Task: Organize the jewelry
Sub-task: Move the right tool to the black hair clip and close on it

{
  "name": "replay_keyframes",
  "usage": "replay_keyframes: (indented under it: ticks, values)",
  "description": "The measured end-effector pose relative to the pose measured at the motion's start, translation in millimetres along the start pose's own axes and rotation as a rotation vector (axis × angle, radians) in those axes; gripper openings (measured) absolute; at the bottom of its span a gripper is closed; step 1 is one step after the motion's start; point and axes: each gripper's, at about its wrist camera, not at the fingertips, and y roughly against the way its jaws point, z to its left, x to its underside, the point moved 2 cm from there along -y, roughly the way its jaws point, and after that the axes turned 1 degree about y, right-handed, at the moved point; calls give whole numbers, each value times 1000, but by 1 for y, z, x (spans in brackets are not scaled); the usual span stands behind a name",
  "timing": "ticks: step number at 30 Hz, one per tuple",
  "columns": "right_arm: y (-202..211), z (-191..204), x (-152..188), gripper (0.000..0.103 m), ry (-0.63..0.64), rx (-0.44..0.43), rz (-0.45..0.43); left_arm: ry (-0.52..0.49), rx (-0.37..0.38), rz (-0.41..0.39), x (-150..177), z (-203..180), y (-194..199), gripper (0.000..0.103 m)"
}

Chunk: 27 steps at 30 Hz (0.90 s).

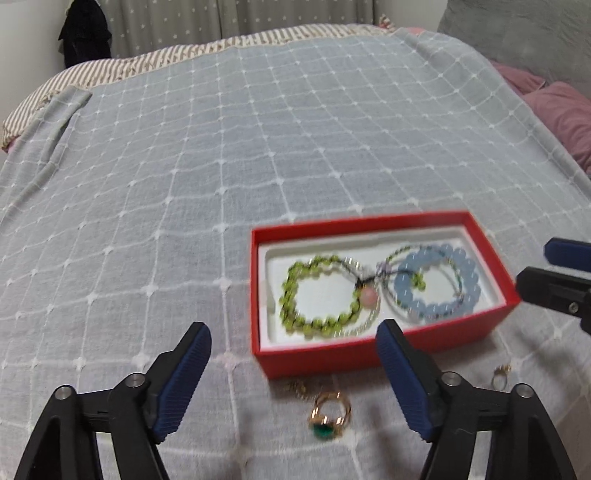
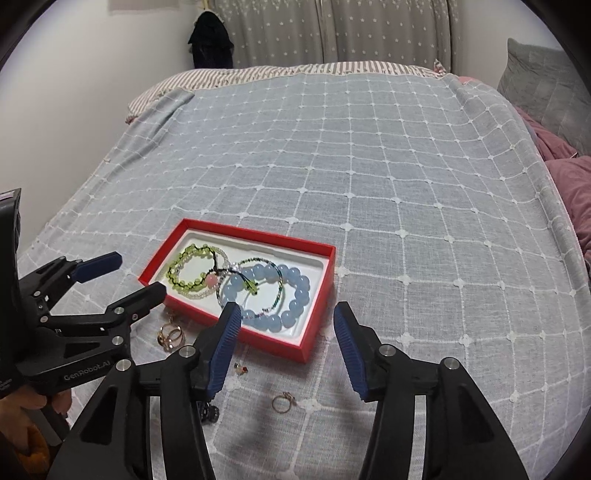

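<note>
A red box point(image 1: 369, 356) point(image 2: 273, 341) with a white liner lies on the bed. It holds a green bead bracelet point(image 1: 291, 295) point(image 2: 173, 273), a pale blue bead bracelet point(image 1: 439, 310) point(image 2: 295, 306) and thin beaded strands with a pink bead point(image 1: 369, 296) point(image 2: 211, 280). Outside the box lie a gold ring with a green stone point(image 1: 328, 415) point(image 2: 170, 336), a small gold ring point(image 1: 501, 374) point(image 2: 282, 402), a tiny piece with a red stone point(image 2: 241, 368) and a dark piece point(image 2: 210, 410). My left gripper point(image 1: 293, 332) point(image 2: 138, 271) is open and empty above the green-stone ring. My right gripper point(image 2: 286, 314) is open and empty near the box's front corner.
The bed has a grey-blue checked cover point(image 2: 369, 184). A striped sheet point(image 2: 295, 70) shows at its far edge. Pink bedding point(image 2: 569, 184) and a grey pillow point(image 2: 543, 85) lie at the right. Curtains point(image 2: 332, 29) hang behind.
</note>
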Motion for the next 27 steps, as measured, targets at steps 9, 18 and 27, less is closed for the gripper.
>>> replay_keyframes:
  ticks: [9,18,27]
  values:
    - [1,-4,22,61,-18,7,70,39,-10,110,25,17,-5,97]
    - [-10,3,56,62,13,34,163,76,-6,214,56,34,-16,97]
    - [-17,22,94,62,101,28,234,74,-3,263,85,42,-18,97]
